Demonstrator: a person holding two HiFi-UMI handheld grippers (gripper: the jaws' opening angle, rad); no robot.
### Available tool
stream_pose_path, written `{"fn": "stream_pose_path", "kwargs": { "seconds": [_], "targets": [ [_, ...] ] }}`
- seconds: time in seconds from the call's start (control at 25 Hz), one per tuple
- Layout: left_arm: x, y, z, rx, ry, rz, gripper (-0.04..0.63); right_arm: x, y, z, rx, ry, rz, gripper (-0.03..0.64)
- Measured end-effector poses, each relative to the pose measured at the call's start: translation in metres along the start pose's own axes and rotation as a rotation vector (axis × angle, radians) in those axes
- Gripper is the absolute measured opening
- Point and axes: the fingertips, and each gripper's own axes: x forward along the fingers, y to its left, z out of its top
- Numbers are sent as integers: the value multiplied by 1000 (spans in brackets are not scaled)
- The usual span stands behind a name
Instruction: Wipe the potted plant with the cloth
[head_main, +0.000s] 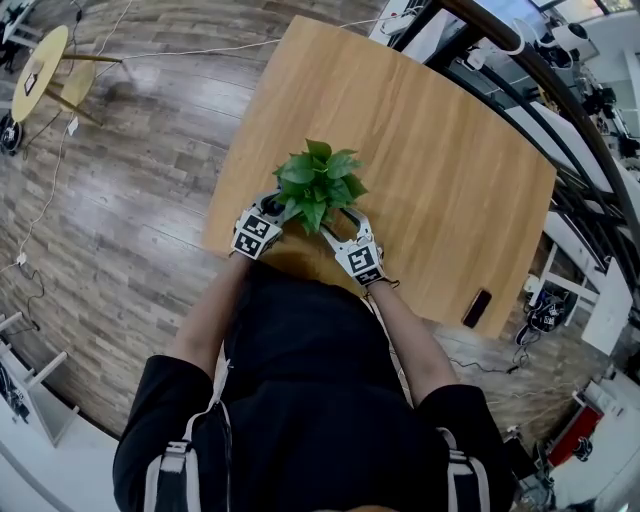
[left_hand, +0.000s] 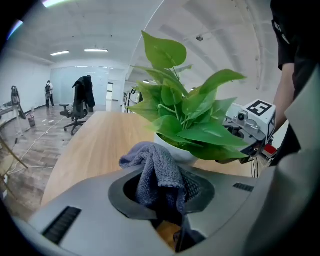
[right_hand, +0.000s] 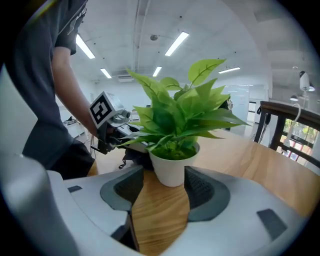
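A: Potted plant (head_main: 318, 185), broad green leaves in a small round white pot (right_hand: 172, 167), standing on the light wooden table (head_main: 420, 150) close to its near edge. Step in hand?

B: Likely lining up for the first wipe. Left gripper (left_hand: 162, 192) clamped on the bunched grey knitted cloth (left_hand: 155, 170), held just near-left of the pot, not clearly touching any leaf.

A: And the right gripper (right_hand: 162, 187)?

B: Jaws apart, flanking the pot's base from the near right. Hard to say whether pressing on it.

A: Next move?

B: Probably steady the pot, then lift the cloth onto a leaf and stroke lightly outward, sparing the thin stems.

A: Inside the pot?

B: Only the plant and a green mossy filling.
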Motion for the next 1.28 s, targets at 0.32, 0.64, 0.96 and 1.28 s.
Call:
{"fn": "stream_pose_path", "kwargs": {
  "seconds": [0.32,0.64,0.96,1.28],
  "targets": [
    [3,-2,13,45,8,13,112,3,-26,20,-91,-32,74,244],
    [-1,-21,4,51,15,-18,112,4,-25,17,-55,-38,40,243],
    [-5,-14,-2,21,11,0,112,3,-5,18,-110,-15,37,242],
    [-7,1,-4,11,41,28,112,5,-31,13,-74,-8,-58,242]
  ]
}}
